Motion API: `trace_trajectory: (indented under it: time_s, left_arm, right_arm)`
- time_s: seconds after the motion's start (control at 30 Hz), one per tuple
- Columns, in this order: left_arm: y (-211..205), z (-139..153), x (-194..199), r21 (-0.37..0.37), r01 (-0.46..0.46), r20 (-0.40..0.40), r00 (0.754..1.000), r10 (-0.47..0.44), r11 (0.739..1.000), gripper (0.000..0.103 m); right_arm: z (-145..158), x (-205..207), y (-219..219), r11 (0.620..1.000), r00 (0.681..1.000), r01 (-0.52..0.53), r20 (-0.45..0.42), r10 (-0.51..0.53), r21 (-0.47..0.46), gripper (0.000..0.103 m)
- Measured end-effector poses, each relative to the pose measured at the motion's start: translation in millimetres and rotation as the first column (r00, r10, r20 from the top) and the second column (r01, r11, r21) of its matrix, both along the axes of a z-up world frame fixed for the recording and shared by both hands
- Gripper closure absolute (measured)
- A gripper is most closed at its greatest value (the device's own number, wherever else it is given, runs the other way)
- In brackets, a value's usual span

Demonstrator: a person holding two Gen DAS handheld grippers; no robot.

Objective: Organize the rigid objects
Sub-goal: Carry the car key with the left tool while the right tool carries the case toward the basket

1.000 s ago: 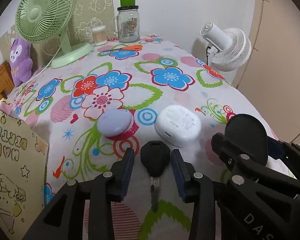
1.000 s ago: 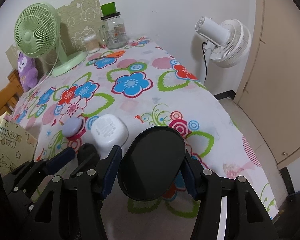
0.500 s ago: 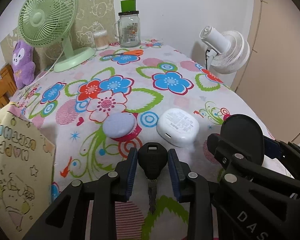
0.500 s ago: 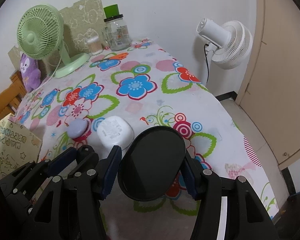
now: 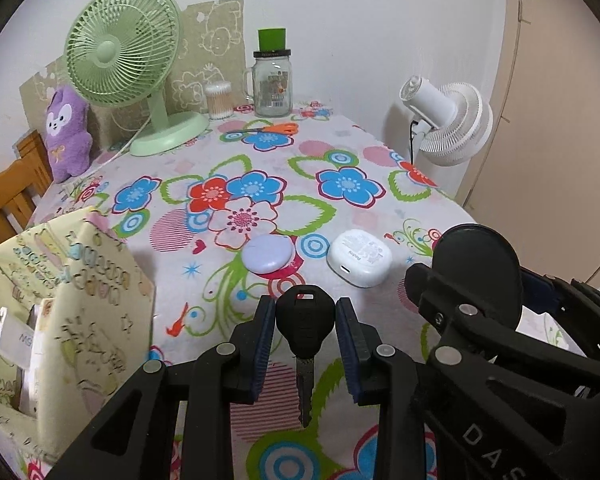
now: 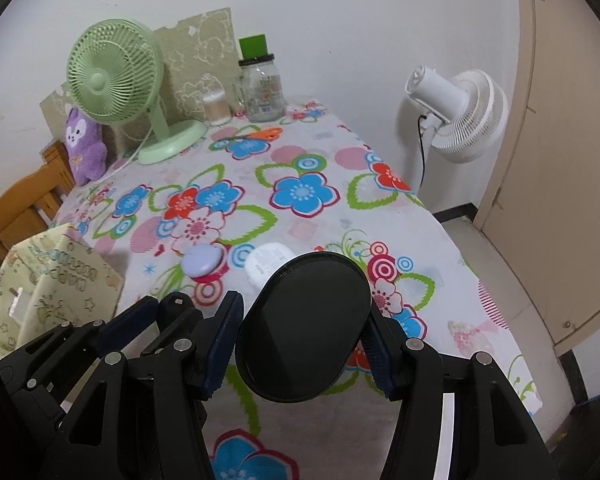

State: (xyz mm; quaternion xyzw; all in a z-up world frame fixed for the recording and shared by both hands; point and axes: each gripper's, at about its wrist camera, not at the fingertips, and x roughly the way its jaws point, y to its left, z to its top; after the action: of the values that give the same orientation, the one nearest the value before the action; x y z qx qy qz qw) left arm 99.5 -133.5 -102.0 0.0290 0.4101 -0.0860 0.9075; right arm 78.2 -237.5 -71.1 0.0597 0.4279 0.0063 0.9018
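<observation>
My left gripper (image 5: 305,322) is shut on a black car key (image 5: 305,320), its metal blade pointing back toward the camera, lifted above the flowered tablecloth (image 5: 340,152). My right gripper (image 6: 302,328) is shut on a black oval case (image 6: 304,326), which also shows in the left wrist view (image 5: 478,270). A lilac round case (image 5: 267,253) and a white earbud case (image 5: 359,257) lie side by side on the cloth ahead. The left gripper and key show at the lower left of the right wrist view (image 6: 176,306).
A yellow patterned gift box (image 5: 60,292) stands open at the left edge. At the back are a green desk fan (image 5: 124,52), a purple plush (image 5: 68,132), a glass jar (image 5: 273,84), a cotton-swab tub (image 5: 219,100) and orange scissors (image 5: 268,129). A white fan (image 5: 448,120) stands off the right edge.
Both grippers have risen and drawn back from the table. The left gripper closed on the key and lifted it. The gift box has come further into view at left.
</observation>
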Motion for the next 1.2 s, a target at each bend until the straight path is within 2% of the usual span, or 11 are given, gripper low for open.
trace_trajectory:
  time_s: [0.7,1.2]
  left_arm:
    - [25,47,-35,-0.005,-0.011,0.067,0.998,0.011,1.000,0.072]
    - [46,65,-38,-0.005,-0.027,0.071,0.997,0.027,1.000,0.072]
  right_arm:
    - [51,-30,29,0.998,0.995,-0.054,0.078,0.056,-0.018,0.043]
    - [71,-30,51,0.995,0.990,-0.100,0.097,0.101,-0.015,0.043]
